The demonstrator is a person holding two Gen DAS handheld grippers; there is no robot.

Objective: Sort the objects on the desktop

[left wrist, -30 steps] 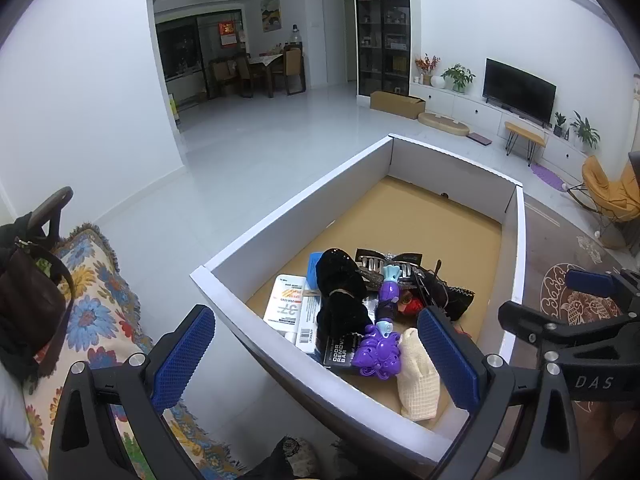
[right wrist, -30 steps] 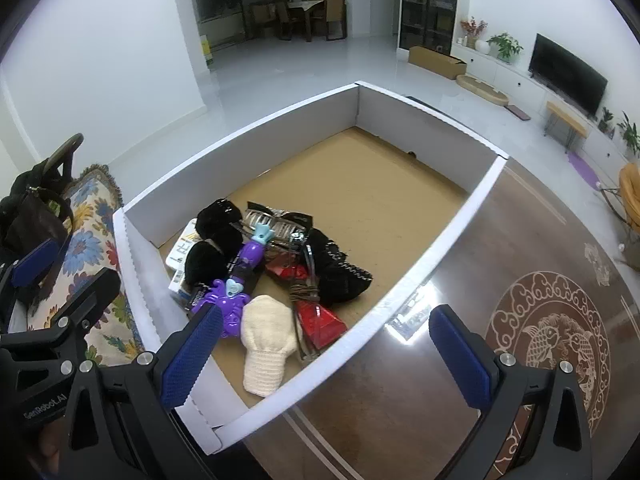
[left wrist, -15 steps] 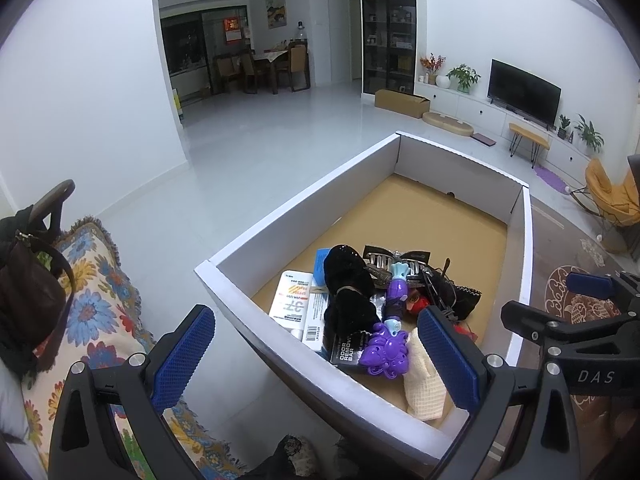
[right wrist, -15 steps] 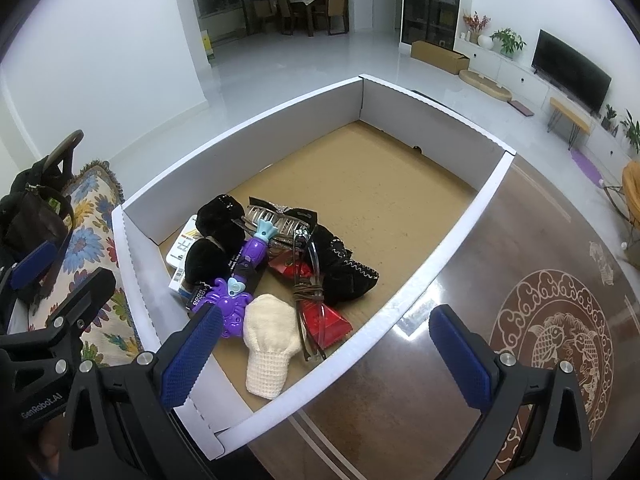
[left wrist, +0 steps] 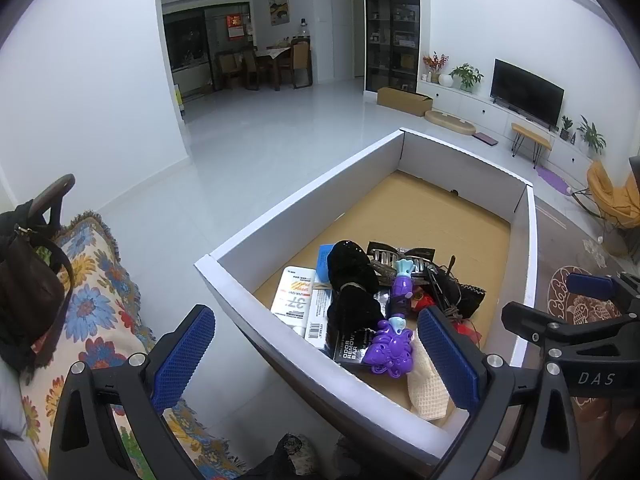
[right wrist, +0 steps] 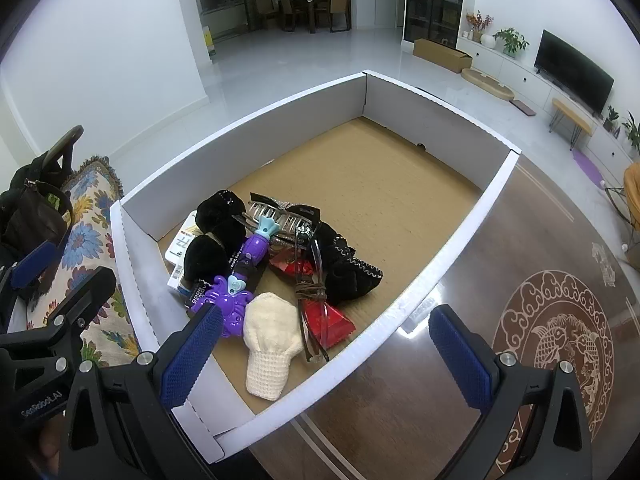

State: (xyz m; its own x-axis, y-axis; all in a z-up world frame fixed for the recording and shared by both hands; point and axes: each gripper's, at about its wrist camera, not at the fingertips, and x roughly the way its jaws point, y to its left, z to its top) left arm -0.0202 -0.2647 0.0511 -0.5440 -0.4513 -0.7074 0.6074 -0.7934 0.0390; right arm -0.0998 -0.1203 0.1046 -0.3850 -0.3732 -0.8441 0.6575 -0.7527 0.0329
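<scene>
While both grippers hover with nothing between their pads, the sorting looks not yet begun. Taking the white cardboard box [right wrist: 452, 252] as the landmark and going left to right: the left gripper [left wrist: 316, 356] hangs over the box's near-left corner, fingers spread wide and empty, probably staged for a first pick. Inside the box, against its left wall, lie 2 white tubes [left wrist: 294, 300], with 1 black plush piece [right wrist: 216, 236] on top of them. Just right of that sits 1 purple octopus toy [right wrist: 236, 280], then 1 cream knitted pouch [right wrist: 270, 340] at the near wall, 1 pair of glasses [right wrist: 312, 280] across 1 red packet [right wrist: 328, 320], and 1 black lace-trimmed cloth [right wrist: 348, 272]. The heap crowds the box's near-left end, so its far half is bare. The right gripper [right wrist: 328, 352] straddles the box's near wall, fingers released.
</scene>
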